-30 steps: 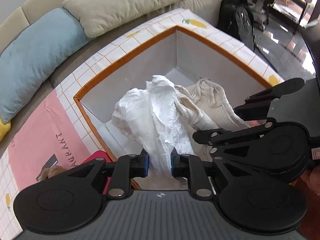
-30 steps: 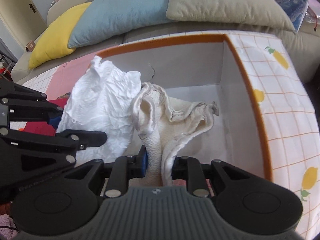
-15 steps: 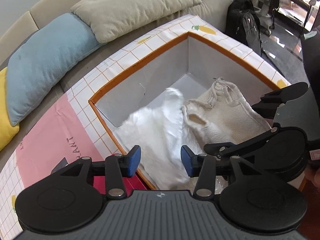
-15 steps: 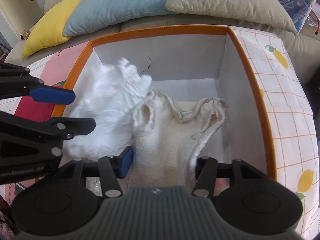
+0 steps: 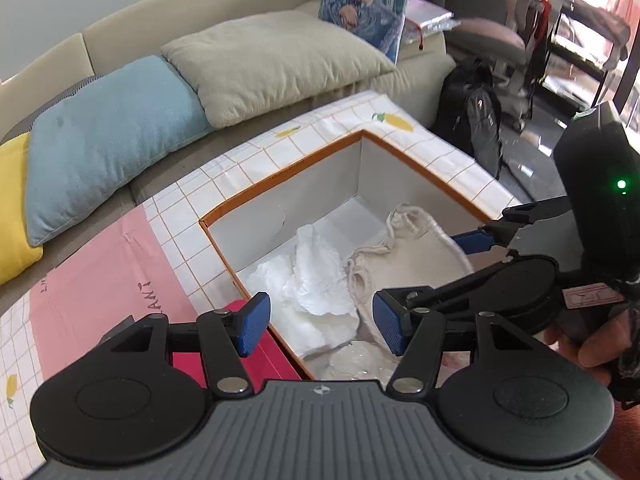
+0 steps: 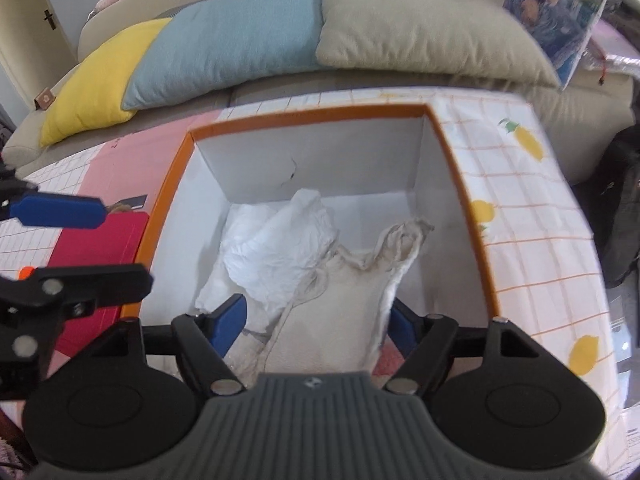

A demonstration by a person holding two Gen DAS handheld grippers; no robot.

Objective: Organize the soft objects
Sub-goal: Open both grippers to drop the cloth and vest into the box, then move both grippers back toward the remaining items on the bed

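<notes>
Both cloths dropped from the jaws into the box (image 5: pixel 280 184).
White cloth (image 5: pixel 316 276) lies left, cream cloth (image 5: pixel 404 260) right; left gripper (image 5: pixel 320 320) and right gripper (image 6: pixel 316 324) have just opened, empty.

An open box (image 6: pixel 460 184) sits on the cloth-covered counter (image 6: pixel 532 216), with a sofa (image 5: pixel 168 12) behind it. Inside the box lie two soft items side by side and touching: a crumpled cloth (image 6: pixel 280 248) on the left, a drawstring bag (image 6: pixel 344 308) on the right. Just left of the box, on the counter, lies a flat book (image 6: pixel 100 248). Three cushions (image 6: pixel 224 40) lean in a row along the sofa, and a picture bag (image 5: pixel 364 0) stands at its right end. A backpack (image 5: pixel 476 120) rests on the floor right of the counter, an office chair (image 5: pixel 496 40) behind it.
</notes>
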